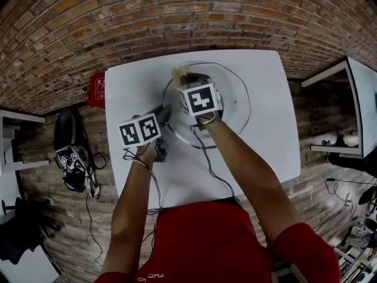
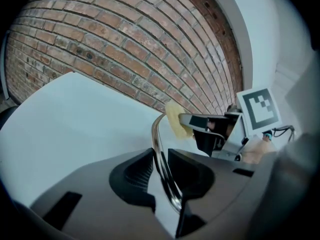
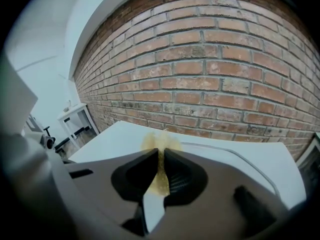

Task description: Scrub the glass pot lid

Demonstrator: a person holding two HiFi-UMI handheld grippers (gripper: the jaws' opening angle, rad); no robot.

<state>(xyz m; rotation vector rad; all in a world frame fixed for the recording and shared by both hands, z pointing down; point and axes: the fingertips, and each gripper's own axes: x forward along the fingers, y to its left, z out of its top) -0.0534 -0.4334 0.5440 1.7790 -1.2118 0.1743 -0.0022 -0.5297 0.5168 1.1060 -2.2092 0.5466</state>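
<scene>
The left gripper (image 2: 160, 169) clamps the metal rim of the glass pot lid (image 2: 156, 131), which extends ahead of it over the white tabletop (image 2: 75, 119). Just beyond, to its right, the right gripper (image 3: 161, 166) pinches a yellow sponge (image 3: 161, 140) over the lid.

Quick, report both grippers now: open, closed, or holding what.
Left gripper: closed on the glass lid, at its metal rim.
Right gripper: closed on the yellow sponge.

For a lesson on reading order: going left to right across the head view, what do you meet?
Red object → left hand-held gripper → right hand-held gripper → lid's right rim → white side table.
</scene>
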